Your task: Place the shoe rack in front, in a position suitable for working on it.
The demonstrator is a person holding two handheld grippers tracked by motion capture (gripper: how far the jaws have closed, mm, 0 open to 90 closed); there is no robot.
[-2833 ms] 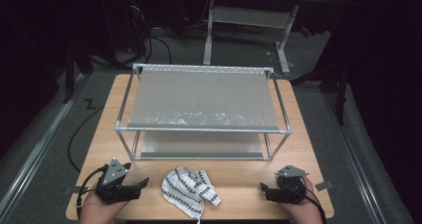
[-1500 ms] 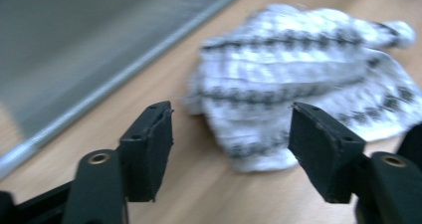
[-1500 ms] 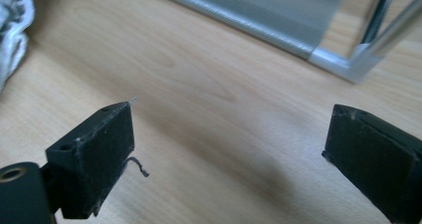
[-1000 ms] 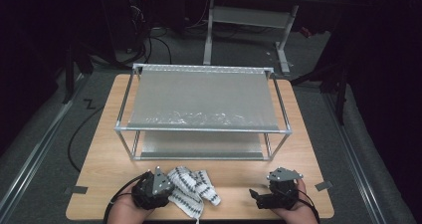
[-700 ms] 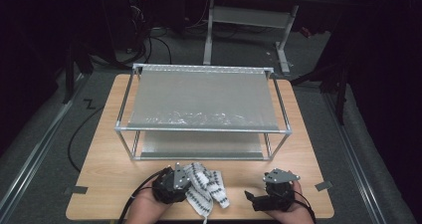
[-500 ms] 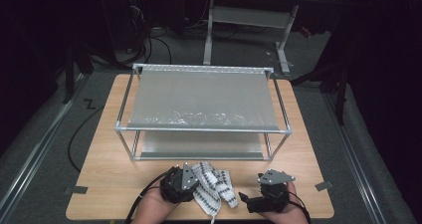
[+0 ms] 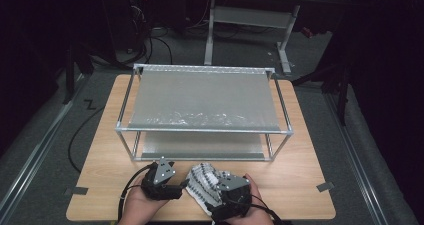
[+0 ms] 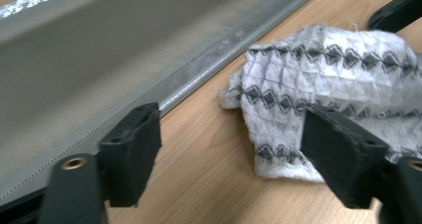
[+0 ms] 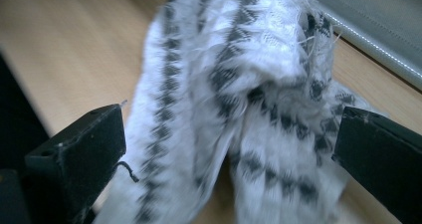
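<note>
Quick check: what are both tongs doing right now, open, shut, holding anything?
Left tongs: open, holding nothing; one jaw lies at the edge of the cloth.
Right tongs: open, jaws on either side of the bunched cloth, not yet closed on it.

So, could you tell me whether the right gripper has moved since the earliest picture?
Yes. The right gripper has moved left along the table's near edge, from below the rack's right corner to the cloth.

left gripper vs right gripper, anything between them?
Yes: the crumpled white patterned cloth lies on the table between the left gripper and right gripper, seen in the high view.
</note>
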